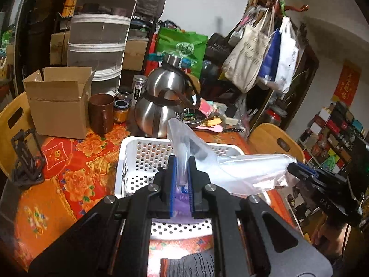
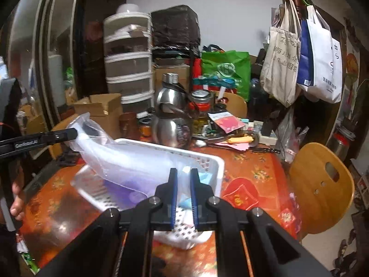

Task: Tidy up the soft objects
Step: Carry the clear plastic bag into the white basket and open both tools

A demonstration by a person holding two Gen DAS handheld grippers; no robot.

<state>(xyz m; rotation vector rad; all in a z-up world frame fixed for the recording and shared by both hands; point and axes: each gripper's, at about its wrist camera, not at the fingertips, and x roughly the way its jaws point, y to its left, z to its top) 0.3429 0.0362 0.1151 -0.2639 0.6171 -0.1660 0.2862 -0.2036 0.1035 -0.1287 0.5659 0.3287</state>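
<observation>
A clear plastic bag (image 1: 242, 170) with purple stuff inside hangs stretched over a white perforated basket (image 1: 143, 147) on the red flowered table. My left gripper (image 1: 183, 161) is shut on one edge of the bag. My right gripper (image 1: 296, 168) pinches the other end at the right. In the right wrist view the bag (image 2: 138, 161) sags from the left gripper (image 2: 75, 133) down to my right gripper (image 2: 183, 173), which is shut on the film. The purple bulk (image 2: 124, 189) dips into the basket (image 2: 214, 159), beside a light blue item (image 2: 204, 177).
Behind the basket stand two steel kettles (image 1: 161, 113), a brown cup (image 1: 101, 113), jars and an open cardboard box (image 1: 57, 101). A wooden chair (image 2: 322, 184) stands at the right. A coat rack with tote bags (image 2: 299, 53) is at the back right. A person's hand (image 2: 17, 205) shows at the left.
</observation>
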